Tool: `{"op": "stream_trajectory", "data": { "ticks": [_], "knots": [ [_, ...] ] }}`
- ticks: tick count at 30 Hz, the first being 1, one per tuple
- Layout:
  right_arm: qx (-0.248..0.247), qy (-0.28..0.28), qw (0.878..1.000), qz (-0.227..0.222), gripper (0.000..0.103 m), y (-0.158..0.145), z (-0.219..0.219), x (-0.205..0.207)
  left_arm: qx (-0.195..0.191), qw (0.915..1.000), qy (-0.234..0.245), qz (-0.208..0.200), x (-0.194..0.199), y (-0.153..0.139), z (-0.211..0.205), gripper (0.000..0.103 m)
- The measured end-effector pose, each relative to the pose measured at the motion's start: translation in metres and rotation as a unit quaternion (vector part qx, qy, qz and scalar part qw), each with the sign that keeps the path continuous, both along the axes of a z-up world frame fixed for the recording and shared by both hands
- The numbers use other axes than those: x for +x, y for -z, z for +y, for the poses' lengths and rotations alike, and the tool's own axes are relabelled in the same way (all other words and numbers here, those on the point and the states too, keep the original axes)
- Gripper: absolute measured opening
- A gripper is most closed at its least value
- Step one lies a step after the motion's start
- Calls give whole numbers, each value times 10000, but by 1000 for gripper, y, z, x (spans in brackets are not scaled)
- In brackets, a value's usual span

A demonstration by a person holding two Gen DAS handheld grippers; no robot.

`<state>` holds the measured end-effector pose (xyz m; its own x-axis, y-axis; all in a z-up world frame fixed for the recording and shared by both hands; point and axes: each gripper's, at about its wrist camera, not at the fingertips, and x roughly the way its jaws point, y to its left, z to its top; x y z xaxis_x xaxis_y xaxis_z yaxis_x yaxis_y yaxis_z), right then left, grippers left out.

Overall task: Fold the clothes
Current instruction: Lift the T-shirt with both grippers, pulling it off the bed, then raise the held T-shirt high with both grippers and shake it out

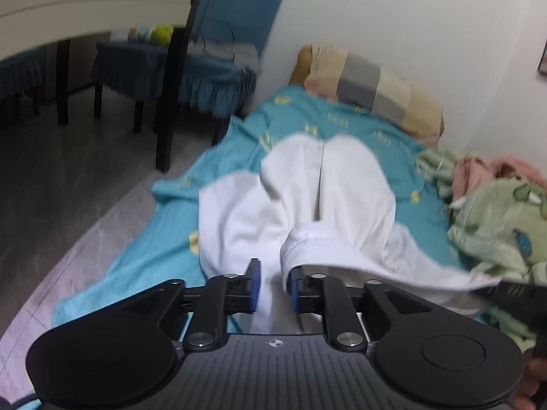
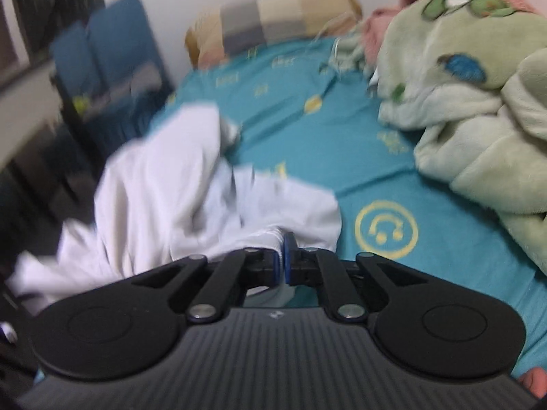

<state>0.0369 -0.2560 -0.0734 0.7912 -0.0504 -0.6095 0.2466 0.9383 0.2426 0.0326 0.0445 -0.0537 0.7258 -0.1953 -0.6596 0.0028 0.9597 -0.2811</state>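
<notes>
We see a bed (image 1: pixel 143 266) against a plain white wall (image 1: pixel 393 17), covered in a teal sheet (image 2: pixel 307 136) with yellow prints. A patchwork pillow (image 1: pixel 372 92) lies at its far end and a pale green blanket (image 2: pixel 478 119) is bunched along the wall side. The floor (image 1: pixel 68 177) is grey wood-look. Left of the bed stand blue-skirted chairs (image 1: pixel 218 78) with dark legs, beside a white tabletop (image 1: pixel 85 3). Lighting is dim and even.

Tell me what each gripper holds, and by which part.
Right gripper: shut on the white garment, by its stitched hem. Left gripper: jaws apart, cloth between them, not clamped.
</notes>
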Motion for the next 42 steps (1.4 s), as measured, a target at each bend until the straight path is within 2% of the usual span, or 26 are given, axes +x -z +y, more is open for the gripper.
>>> {"op": "stream_trajectory", "data": {
  "ticks": [3, 5, 7, 10, 12, 13, 14, 16, 18, 20, 23, 27, 32, 37, 39, 42],
  "knots": [
    [104, -51, 9995, -284, 6, -9, -2, -5, -119, 9996, 180, 181, -1, 8, 0, 31],
    [124, -116, 9987, -478, 6, -14, -1, -7, 53, 9995, 282, 123, -4, 9, -6, 37],
    [121, -202, 9975, -673, 6, -20, 0, -7, 185, 9994, 281, 84, -4, 11, -10, 39],
    [18, -296, 9954, -909, 6, -26, 2, -10, -74, 9999, 109, 72, 8, 14, -9, 39],
    [-184, -236, 9955, -904, 6, -24, 2, -11, -228, 9997, -7, 13, 12, 15, -7, 25],
    [-320, -189, 9957, -849, 6, -21, 3, -9, -232, 9997, -70, -58, 14, 14, -6, 6],
    [-485, -132, 9968, -615, 6, -12, 3, -1, -236, 9995, -171, -146, 14, 12, -5, 4],
    [-635, -51, 9978, 161, 7, 13, 0, 20, -273, 9984, -327, -375, 13, 6, -2, 3],
    [-160, 86, 9972, 729, 7, 34, -13, 30, -343, 9967, -395, -625, 11, -2, 1, 3],
    [32, 211, 9968, 768, 7, 40, -20, 29, -346, 9955, -373, -798, 8, -13, 1, 2],
    [-164, 356, 9990, 192, 6, 18, -15, 22, -184, 9934, -237, -1111, 3, -49, -2, 2],
    [-299, 435, 9951, -836, 6, -66, -16, 12, -254, 9825, -298, -1820, -4, -141, 2, 2],
    [-581, 158, 9779, -2003, 6, -216, -3, -17, -446, 9569, -562, -2814, -19, -283, 13, 2],
    [-826, -100, 9462, -3127, 6, -364, 9, -66, -568, 9275, -576, -3651, -67, -420, 24, 2],
    [-945, -159, 9309, -3525, 6, -412, 13, -97, -529, 9159, -533, -3943, -93, -467, 28, 2],
    [-1253, -186, 9051, -4060, 6, -471, 23, -146, -425, 9014, -461, -4284, -127, -520, 27, 2]
  ]
}}
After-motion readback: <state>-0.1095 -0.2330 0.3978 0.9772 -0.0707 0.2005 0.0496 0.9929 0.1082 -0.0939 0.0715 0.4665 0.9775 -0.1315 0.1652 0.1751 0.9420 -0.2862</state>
